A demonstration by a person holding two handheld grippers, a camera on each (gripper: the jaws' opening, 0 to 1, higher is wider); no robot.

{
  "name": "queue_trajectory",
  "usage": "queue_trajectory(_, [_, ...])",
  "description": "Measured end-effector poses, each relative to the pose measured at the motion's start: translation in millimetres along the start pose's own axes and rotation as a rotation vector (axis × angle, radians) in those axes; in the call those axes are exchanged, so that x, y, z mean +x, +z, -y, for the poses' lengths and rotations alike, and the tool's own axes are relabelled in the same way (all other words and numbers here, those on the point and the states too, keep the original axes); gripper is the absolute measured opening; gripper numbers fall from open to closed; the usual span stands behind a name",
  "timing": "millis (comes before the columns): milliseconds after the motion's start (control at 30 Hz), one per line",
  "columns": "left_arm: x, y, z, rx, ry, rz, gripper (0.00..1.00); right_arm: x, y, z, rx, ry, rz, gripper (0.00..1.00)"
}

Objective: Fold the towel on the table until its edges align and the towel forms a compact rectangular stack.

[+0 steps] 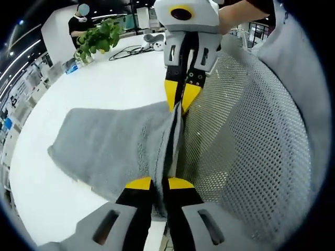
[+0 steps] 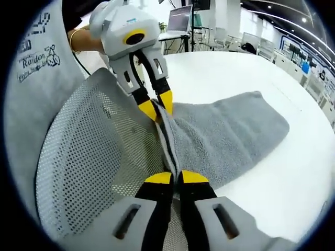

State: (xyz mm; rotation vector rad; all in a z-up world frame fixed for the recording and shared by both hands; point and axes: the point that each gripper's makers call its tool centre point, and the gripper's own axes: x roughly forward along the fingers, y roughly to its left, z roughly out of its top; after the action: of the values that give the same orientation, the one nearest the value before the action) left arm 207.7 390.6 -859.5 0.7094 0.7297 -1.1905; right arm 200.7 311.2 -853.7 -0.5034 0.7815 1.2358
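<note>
A grey towel (image 1: 110, 146) lies spread on the white round table (image 1: 47, 193), and one of its edges is pulled taut between both grippers. In the left gripper view my left gripper (image 1: 159, 183) is shut on the near end of that edge. My right gripper (image 1: 182, 102) comes in from the top, shut on the far end. In the right gripper view the right gripper (image 2: 176, 178) pinches the towel (image 2: 225, 130) at the bottom, and the left gripper (image 2: 157, 107) holds the other corner above it. The rest of the towel drapes flat over the table (image 2: 293, 183).
A grey mesh chair back (image 1: 251, 136) (image 2: 84, 157) stands close beside the held edge. At the table's far side are a potted plant (image 1: 97, 36) and black cables (image 1: 128, 51), with a person (image 1: 81, 15) behind them. A screen (image 2: 180, 18) stands beyond the table.
</note>
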Motion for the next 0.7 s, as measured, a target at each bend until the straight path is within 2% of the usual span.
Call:
queue_trajectory(67, [-5.8, 3.7, -2.3, -0.004, 0.006, 0.012, 0.09, -4.2, 4.3, 0.7, 0.002, -0.002, 0.008, 0.02])
queue_trajectory(200, [-21.6, 19.9, -12.7, -0.09, 0.026, 0.101, 0.08, -18.9, 14.9, 5.0, -0.004, -0.011, 0.021, 0.02])
queue_trajectory(333, [-34.7, 28.5, -21.7, -0.096, 0.046, 0.127, 0.08, -31.8, 29.7, 9.6, 0.012, -0.015, 0.058, 0.02])
queue_trajectory(633, [-50.6, 42.8, -31.5, -0.107, 0.076, 0.174, 0.08, -54.1, 51.8, 17.8, -0.013, -0.031, 0.087, 0.02])
queue_trajectory(700, [-54.6, 46.2, -33.9, -0.124, 0.077, 0.188, 0.08, -58.5, 56.4, 18.4, 0.016, -0.02, 0.103, 0.02])
